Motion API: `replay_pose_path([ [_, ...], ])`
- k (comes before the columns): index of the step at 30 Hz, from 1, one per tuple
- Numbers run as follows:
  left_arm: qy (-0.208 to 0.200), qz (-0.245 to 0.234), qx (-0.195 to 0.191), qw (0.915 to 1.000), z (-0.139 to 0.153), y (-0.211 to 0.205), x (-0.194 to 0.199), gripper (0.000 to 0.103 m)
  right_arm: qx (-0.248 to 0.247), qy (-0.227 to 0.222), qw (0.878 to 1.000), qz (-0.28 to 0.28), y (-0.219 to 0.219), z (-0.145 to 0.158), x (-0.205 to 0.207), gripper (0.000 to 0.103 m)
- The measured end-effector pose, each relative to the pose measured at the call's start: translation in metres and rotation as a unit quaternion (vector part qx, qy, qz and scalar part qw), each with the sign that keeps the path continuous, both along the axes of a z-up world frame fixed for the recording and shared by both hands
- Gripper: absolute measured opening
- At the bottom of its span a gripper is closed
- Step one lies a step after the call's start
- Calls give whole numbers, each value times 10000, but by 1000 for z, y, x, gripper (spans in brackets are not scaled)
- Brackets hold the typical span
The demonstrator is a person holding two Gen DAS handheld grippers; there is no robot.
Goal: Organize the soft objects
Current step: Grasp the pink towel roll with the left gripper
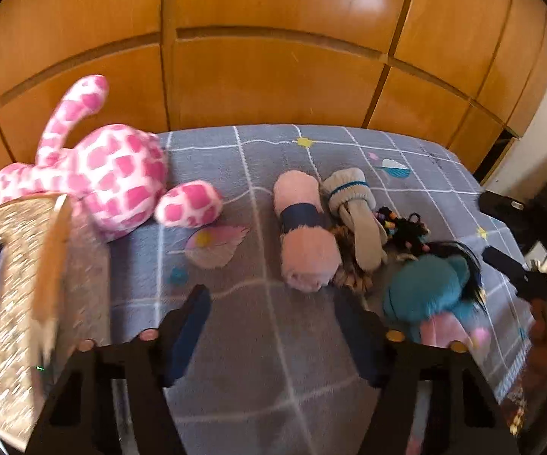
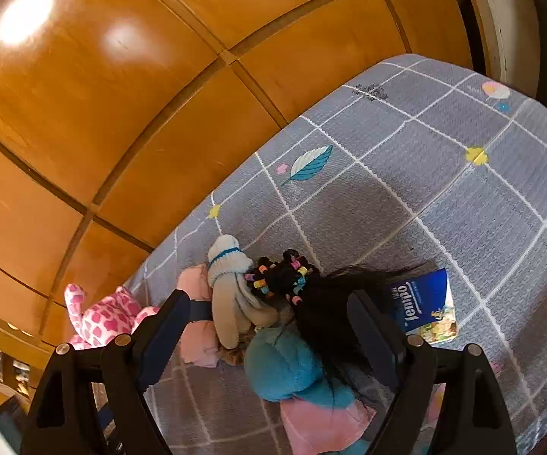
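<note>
left gripper: jaws apart, nothing between, aimed at pink roll at 12 o'clock | right gripper: jaws apart, astride teal doll, pads not pressing | beige socks touching roll at 3 o'clock | pink plush at 10 o'clock on grey blanket

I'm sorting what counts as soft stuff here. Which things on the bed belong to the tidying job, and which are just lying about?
Belong to the job:
- pink spotted plush
- pink rolled towel
- grey socks
- teal doll
- beaded hair ties

Just lying about:
- Tempo tissue pack
- glittery gold box
- grey checked bedspread
- wooden wardrobe
</note>
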State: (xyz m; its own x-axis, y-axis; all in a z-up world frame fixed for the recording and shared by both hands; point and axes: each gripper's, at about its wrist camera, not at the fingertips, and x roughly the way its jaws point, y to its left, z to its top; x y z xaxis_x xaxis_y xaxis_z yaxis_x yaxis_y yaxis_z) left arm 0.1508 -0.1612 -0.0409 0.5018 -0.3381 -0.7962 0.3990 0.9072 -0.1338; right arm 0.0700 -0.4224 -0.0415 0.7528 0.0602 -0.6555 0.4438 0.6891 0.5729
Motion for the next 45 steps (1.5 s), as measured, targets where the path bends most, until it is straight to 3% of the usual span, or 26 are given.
replay_pose_path([
  [11, 255, 69, 234, 9994, -31, -57, 75, 65, 401, -206, 9987, 224, 0, 0, 2, 86],
  [17, 780, 90, 275, 9965, -64, -71, 105, 66, 655, -248, 9974, 195, -6, -5, 1, 86],
  [18, 662, 61, 301, 9973, -64, -71, 103, 65, 686, -244, 9972, 197, -6, -5, 1, 86],
  [19, 584, 13, 342, 9977, -63, -71, 100, 56, 707, -240, 9970, 202, -7, -6, 2, 86],
  [20, 560, -51, 327, 9979, -63, -73, 98, 39, 712, -221, 9970, 209, -6, -7, 2, 86],
  [22, 431, -90, 276, 9986, -56, -67, 89, 36, 684, -202, 9972, 243, -5, -6, 3, 84],
  [25, 291, -162, 136, 9994, -44, -52, 67, 35, 487, -145, 9984, 247, -3, -4, 3, 68],
  [32, 224, -232, 163, 9993, -41, -1, -10, 35, 409, -91, 9988, 262, -4, -5, 2, 67],
  [37, -23, -166, 228, 9996, -57, 40, -63, 37, 245, -15, 9989, 402, 2, -4, 5, 66],
  [43, -596, -435, 391, 9965, -66, 44, -86, 37, -162, 145, 9980, 590, 16, -2, 12, 61],
  [45, -691, -453, 412, 9957, -68, 41, -88, 37, -241, 208, 9981, 536, 15, -3, 12, 53],
])
